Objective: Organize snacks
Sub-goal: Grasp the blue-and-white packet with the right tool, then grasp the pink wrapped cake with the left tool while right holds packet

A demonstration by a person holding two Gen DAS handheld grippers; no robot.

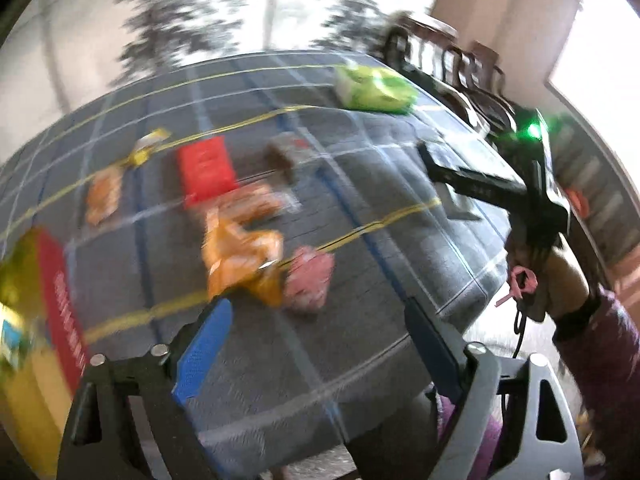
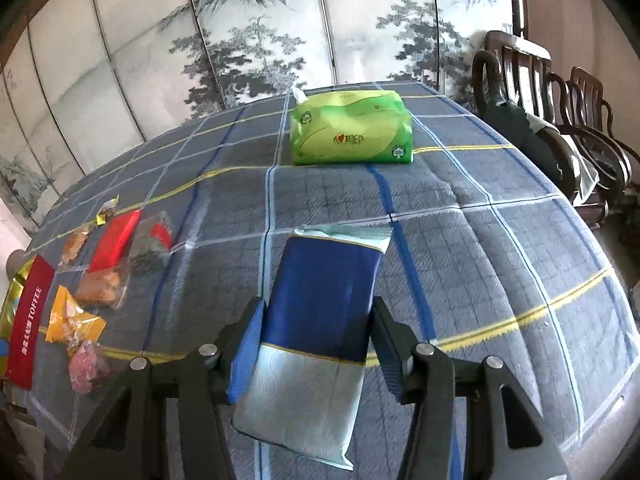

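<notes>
L to R on plaid tablecloth: 1 red toffee box, approx 8 small snack packs, 1 green tissue pack. Left gripper spread, empty, just short of packs. Right gripper pinching 1 blue pack.

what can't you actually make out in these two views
- Left wrist view: motion blur smears the small snack packets; no print is readable.
- Right wrist view: the right tongs grip the blue packet; its label is not visible.
- Toffee box: cut off by the left edge.
</notes>
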